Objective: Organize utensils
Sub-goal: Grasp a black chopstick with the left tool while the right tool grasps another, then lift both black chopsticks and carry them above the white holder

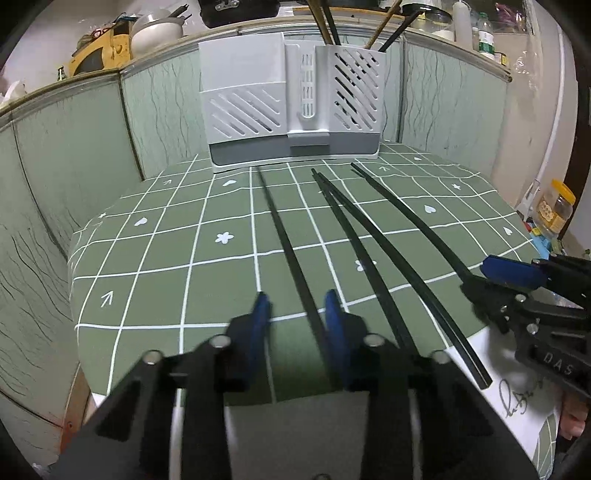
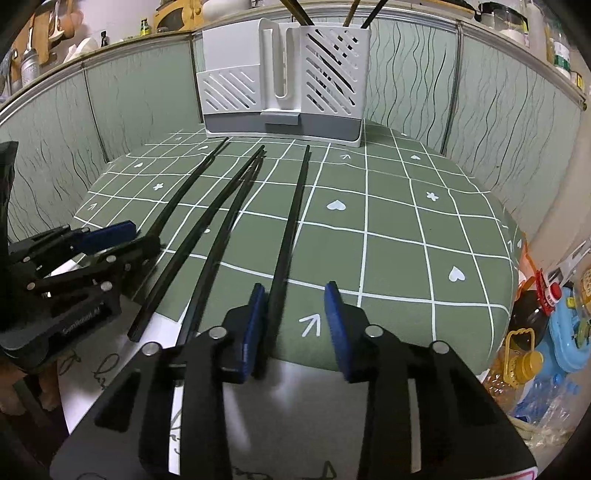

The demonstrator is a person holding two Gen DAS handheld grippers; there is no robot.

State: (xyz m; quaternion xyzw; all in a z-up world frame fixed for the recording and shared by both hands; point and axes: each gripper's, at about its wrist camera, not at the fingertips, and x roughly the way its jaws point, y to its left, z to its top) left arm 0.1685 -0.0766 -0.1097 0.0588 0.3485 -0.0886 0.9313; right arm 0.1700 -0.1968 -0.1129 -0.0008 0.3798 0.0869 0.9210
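Note:
Several black chopsticks lie lengthwise on the green checked tablecloth (image 1: 155, 258). My left gripper (image 1: 297, 306) is open, its blue pads either side of the leftmost chopstick (image 1: 280, 229). My right gripper (image 2: 295, 299) is open around the near end of the rightmost chopstick (image 2: 291, 221), which lies close to its left pad. Two more chopsticks (image 1: 354, 236) lie between them; they also show in the right wrist view (image 2: 221, 225). The white utensil holder (image 1: 291, 99) stands at the table's far edge, with several chopsticks upright in its right compartment (image 1: 356, 85). It also shows in the right wrist view (image 2: 284, 77).
Green patterned panels (image 1: 74, 155) wall the table at left and back. A shelf above holds bowls and jars (image 1: 155, 29). Bottles and a blue item (image 2: 535, 350) sit below the table's right edge. White paper (image 1: 517, 391) lies at the near edge.

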